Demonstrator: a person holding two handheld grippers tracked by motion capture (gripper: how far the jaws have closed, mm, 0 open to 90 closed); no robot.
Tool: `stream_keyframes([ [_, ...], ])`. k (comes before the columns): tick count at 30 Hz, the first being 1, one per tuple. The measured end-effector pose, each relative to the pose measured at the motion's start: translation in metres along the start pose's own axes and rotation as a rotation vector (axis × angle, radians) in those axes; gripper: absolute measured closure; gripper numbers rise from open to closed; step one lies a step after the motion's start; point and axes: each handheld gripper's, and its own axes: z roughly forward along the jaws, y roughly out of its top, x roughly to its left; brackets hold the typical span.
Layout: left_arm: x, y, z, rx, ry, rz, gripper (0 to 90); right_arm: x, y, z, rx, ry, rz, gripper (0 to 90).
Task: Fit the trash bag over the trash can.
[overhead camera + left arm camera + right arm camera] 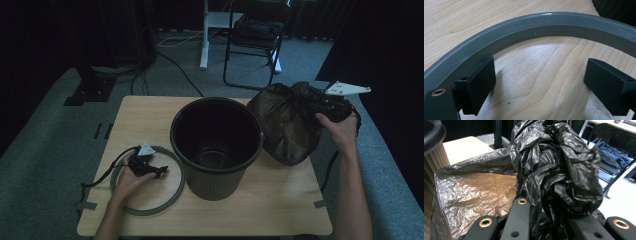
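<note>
The black bin bag [290,122] hangs bunched at the right of the high view, clear of the surface [280,195] and just right of the bucket [216,145], its crumpled neck pinched in the right gripper [336,111] with the fingers clamped tight on the plastic [559,170]. From that grip the bag trails down and to the left, its loose sheet spreading toward the bucket's rim, so the open mouth of the bucket lies left of and below the held neck; that is the line the coming move looks to turn on, and the right hand is plainly the nearer one. Over at lower left, the left gripper [150,167] rests low on the surface inside the grey ring [172,192], fingers [477,85] apart with bare wood between them and the ring's band curving just beyond. The ring lies flat just beside the bucket's left flank. Nothing stands between bag and bucket; a dark chair [255,35] waits far back on the floor.
</note>
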Motion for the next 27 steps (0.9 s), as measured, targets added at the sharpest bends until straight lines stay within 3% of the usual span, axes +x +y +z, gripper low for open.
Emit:
stream_keyframes([
  [11, 0.000, 0.000, 0.000, 0.000, 0.000, 0.000, 10.8, -0.007, 0.014, -0.022, -0.077, -0.014, 0.018, 82.9],
  [27, 0.000, 0.000, 0.000, 0.000, 0.000, 0.000, 10.8, -0.018, 0.030, -0.064, -0.238, 0.013, 0.055, 82.9],
])
